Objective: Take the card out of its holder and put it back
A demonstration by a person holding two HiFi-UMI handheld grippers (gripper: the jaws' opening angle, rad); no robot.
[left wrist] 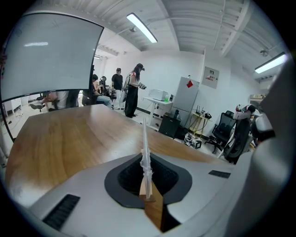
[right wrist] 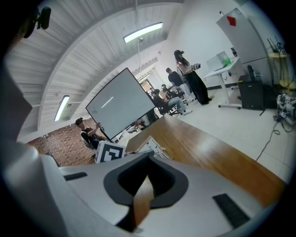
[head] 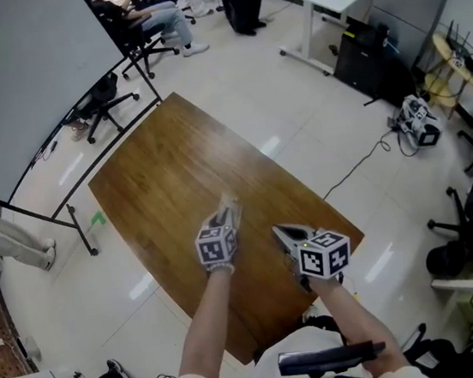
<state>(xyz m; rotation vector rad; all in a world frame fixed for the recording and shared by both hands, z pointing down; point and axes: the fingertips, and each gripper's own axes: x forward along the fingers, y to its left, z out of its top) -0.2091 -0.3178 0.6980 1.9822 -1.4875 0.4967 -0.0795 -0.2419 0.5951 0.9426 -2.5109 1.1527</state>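
Two grippers were over the wooden table (head: 166, 176) at lower centre of the head view; no loose card was in sight, so the task was judged to stand at a point where the card sat in its holder.
Left gripper (head: 229, 214), left of centre, had its jaws closed down to a sliver on the clear card holder (left wrist: 145, 148), which stood edge-on and upright between them. That edge did not show whether the card was inside. No card lay on the table, so it was judged to be in the holder, with withdrawal and return either both outstanding or both done. Right gripper (head: 279, 232), just to the right, pointed toward the holder with its jaws together and nothing between them, near the holder but not touching it.
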